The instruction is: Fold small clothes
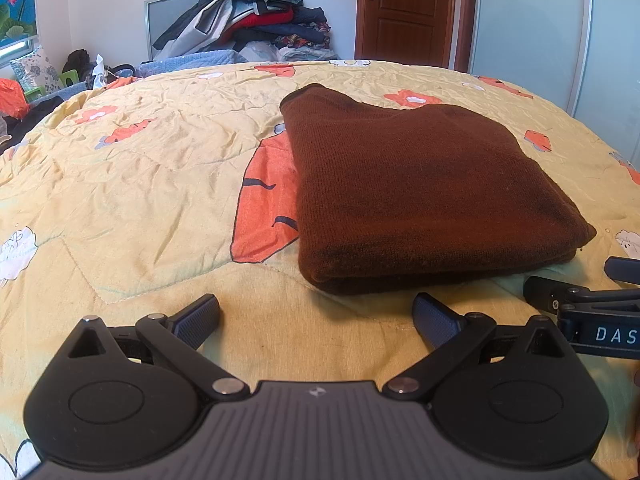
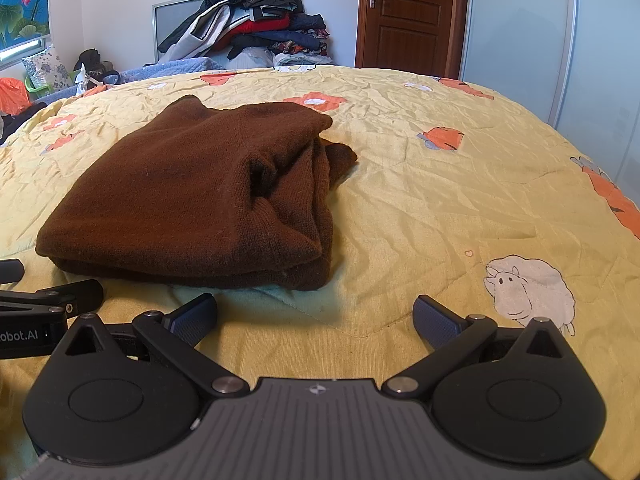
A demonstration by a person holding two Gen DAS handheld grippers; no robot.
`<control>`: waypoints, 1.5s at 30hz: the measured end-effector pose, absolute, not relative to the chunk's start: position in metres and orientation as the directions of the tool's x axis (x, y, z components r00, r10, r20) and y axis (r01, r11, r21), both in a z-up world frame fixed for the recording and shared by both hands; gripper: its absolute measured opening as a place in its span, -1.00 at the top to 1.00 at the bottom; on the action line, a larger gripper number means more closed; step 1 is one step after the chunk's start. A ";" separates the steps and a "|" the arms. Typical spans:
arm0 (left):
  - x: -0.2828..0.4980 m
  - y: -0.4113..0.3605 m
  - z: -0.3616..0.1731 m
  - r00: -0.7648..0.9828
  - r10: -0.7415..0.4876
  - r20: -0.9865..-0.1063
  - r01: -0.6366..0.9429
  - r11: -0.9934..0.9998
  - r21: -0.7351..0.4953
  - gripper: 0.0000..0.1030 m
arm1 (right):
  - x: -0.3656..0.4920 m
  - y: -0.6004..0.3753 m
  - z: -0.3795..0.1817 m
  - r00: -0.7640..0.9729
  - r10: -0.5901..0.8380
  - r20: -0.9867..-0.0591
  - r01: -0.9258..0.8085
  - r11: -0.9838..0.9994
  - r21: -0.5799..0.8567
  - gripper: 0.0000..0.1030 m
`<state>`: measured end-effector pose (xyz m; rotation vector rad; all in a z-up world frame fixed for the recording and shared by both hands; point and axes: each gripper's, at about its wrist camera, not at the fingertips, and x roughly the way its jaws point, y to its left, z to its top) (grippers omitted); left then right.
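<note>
Brown sweater (image 1: 432, 196) lies folded into a thick rectangular bundle on the yellow quilt (image 1: 140, 184), just ahead of both my grippers, touching neither. My left gripper (image 1: 316, 316) hangs low over the quilt with its jaws spread wide, nothing between them; the near folded edge of the sweater sits just past the fingertips, a bit to the right. My right gripper (image 2: 316, 316) is likewise wide apart and empty, pointing at bare quilt to the right of the bundle. The two tools sit side by side, each showing at the edge of the other's view. From the right wrist view the sweater's right side (image 2: 296, 184) looks messier: layers stacked and open, a flap poking out toward the far right, a sleeve or cuff roll bulging at the top layer. The left side and near edge look clean and squared. I judge the folding is basically finished and this is the release or check stage, maybe the last tidy. If anything is left, the next move calls for tucking that loose right-hand flap under or pressing the stack flat, approaching from the right with jaws narrowed enough to pinch just the loose layer, not the whole pile. The knit is soft and thick, so a careless grab could drag the top layer and undo the fold. Piled clothes (image 2: 256, 20) sit far behind the bed, not involved.
</note>
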<state>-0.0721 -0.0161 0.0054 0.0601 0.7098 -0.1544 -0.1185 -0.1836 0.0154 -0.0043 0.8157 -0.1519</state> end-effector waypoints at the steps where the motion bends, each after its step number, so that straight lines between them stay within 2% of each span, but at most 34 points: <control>1: -0.072 -0.016 0.005 0.748 -0.121 -0.653 0.162 0.987 0.003 -1.00 | -0.119 -0.184 0.015 0.675 -0.137 -0.725 0.133 0.989 -0.062 -1.00; 45: -0.069 -0.019 0.007 0.745 -0.082 -0.662 0.109 0.994 0.000 -1.00 | -0.119 -0.183 0.016 0.675 -0.137 -0.725 0.134 0.989 -0.062 -1.00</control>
